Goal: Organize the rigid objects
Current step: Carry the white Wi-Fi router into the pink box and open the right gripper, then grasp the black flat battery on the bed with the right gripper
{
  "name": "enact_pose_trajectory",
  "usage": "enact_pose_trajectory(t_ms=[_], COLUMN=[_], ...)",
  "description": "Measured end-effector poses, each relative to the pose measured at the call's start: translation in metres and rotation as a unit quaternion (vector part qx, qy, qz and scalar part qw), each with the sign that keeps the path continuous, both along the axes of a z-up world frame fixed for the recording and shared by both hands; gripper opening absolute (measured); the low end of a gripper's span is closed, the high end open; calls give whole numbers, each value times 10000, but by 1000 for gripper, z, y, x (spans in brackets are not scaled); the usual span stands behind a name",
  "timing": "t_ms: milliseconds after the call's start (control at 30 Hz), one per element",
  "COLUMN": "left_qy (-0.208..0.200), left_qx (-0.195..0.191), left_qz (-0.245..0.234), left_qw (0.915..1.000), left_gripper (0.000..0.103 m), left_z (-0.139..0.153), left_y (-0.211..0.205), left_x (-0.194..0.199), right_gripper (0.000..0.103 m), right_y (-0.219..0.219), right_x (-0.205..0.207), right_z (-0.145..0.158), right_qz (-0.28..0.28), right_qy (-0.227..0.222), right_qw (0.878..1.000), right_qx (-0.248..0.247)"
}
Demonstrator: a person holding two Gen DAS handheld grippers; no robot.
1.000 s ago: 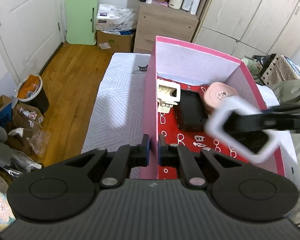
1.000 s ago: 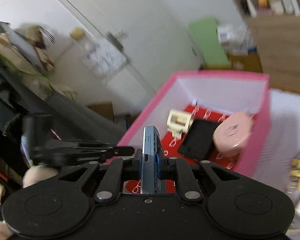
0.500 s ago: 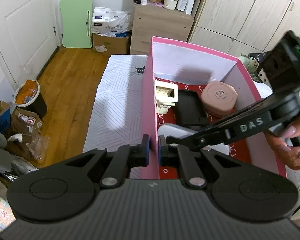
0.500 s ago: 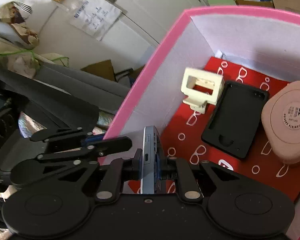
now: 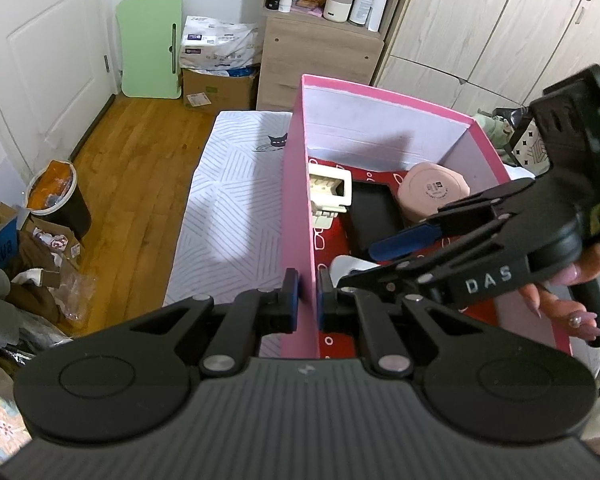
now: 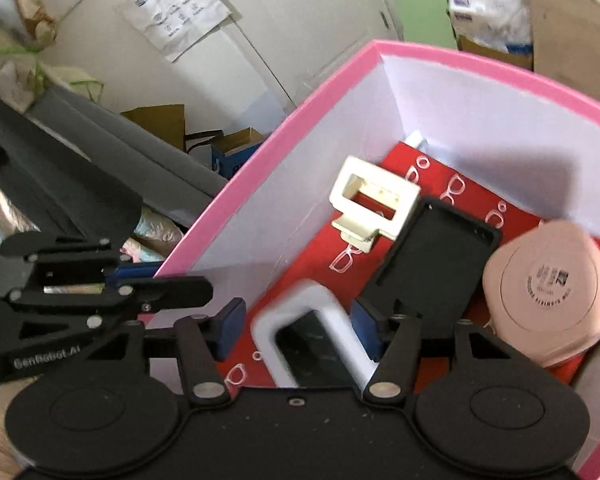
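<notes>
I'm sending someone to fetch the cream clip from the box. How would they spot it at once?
Look in the pink box with the red lining. By its left wall lies the cream clip, just left of the black phone case. It is the only pale, open rectangular frame there; the pink round case is solid.

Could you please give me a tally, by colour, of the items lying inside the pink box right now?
Cream: 1, the cream plastic clip
Black: 1, the black rectangular phone case
Pale pink: 1, the pale pink rounded compact case
White-edged: 1, the white-framed phone with dark screen
Total: 4 inside the pink cardboard box
</notes>
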State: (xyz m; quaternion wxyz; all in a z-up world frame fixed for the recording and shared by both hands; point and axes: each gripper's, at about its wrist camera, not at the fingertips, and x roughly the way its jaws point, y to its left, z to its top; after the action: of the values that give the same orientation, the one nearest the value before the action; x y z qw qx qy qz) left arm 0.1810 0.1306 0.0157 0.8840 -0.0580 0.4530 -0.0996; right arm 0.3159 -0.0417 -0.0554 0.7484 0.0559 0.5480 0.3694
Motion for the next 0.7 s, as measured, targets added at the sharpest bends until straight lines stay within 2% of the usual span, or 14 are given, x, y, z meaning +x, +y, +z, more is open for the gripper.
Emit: enact_pose_trajectory(t_ms=[133, 300, 500, 600, 700], left_qy=[29, 56, 30, 33, 42], left_qx=[-23, 47, 292, 344, 399], left_qz=[12, 46, 24, 19, 18], left_qw=[10000, 10000, 9996, 9994, 9992], left_gripper=[8, 7, 7, 7, 7], left_z=[1, 1, 2, 2, 3], left_y=[1, -2, -12, -13, -15], left_x=[1, 3, 2, 3, 2], right_gripper=[64, 64, 64, 65, 65], right_y=[-1, -25, -81, -113, -143], right_x=[-8, -32, -76, -101, -125], right_z=[17, 52, 91, 96, 89], right_qz=[141, 97, -504, -903, -1343], right_qy=[-522, -1021, -1517, -1745, -1906], right_qw=[9985, 9944, 9866, 9803, 9724], right_qx=[-95, 272, 319, 205, 45])
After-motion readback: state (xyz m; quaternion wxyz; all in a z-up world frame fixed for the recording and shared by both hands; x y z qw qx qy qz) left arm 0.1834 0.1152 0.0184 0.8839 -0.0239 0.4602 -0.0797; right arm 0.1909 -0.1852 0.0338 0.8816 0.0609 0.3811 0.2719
